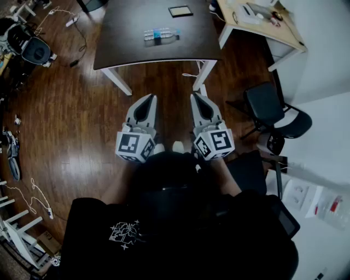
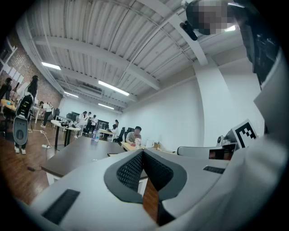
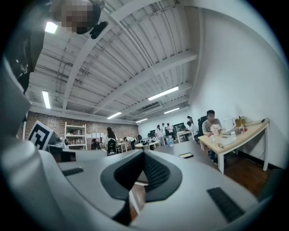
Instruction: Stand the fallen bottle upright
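Note:
A clear plastic bottle (image 1: 160, 36) with a blue label lies on its side on the dark table (image 1: 126, 44), near the middle of the top. Both grippers are held close to the person's body, well short of the table's near edge and apart from the bottle. In the head view my left gripper (image 1: 151, 98) and my right gripper (image 1: 196, 97) point toward the table side by side. The left gripper (image 2: 142, 152) is shut with nothing between its dark pads. On the right gripper (image 3: 143, 153) the pads also meet, holding nothing.
A flat dark phone (image 1: 180, 11) lies on the table beyond the bottle. To the right stand a black office chair (image 1: 270, 109) and a light wooden desk (image 1: 262, 24). Cables and equipment (image 1: 33, 49) lie on the wooden floor at left. People sit and stand at far desks.

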Action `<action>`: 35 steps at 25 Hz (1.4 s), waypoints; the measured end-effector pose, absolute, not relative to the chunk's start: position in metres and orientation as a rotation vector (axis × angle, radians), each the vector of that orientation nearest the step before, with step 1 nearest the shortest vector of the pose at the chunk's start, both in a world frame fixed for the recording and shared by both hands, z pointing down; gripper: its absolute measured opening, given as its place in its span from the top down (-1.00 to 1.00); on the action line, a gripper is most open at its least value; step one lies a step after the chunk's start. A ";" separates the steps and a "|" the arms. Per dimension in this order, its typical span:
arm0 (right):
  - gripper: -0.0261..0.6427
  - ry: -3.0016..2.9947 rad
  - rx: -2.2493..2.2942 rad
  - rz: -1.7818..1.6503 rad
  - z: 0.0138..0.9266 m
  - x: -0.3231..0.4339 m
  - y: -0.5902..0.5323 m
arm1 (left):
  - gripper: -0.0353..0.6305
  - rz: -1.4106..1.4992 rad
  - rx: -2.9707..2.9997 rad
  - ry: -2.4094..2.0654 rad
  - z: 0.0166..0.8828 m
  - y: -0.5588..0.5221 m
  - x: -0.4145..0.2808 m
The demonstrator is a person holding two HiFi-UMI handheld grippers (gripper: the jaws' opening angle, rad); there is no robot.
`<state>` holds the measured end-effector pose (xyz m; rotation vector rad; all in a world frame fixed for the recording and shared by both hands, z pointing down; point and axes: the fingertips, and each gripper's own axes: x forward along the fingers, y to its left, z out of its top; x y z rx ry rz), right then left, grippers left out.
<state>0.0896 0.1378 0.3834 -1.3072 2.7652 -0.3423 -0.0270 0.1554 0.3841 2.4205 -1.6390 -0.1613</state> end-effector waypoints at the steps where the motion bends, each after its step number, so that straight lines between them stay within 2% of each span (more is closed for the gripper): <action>1: 0.86 2.762 -1.303 -0.336 0.384 0.089 0.133 | 0.89 -0.154 2.428 -1.644 0.383 0.151 -0.024; 19: 0.86 2.777 -1.234 -0.268 0.379 0.081 0.069 | 0.89 -0.141 2.403 -1.759 0.373 0.088 -0.009; 35: 0.86 2.757 -1.358 -0.292 0.401 0.021 -0.068 | 0.89 -0.040 2.480 -1.676 0.403 -0.059 -0.070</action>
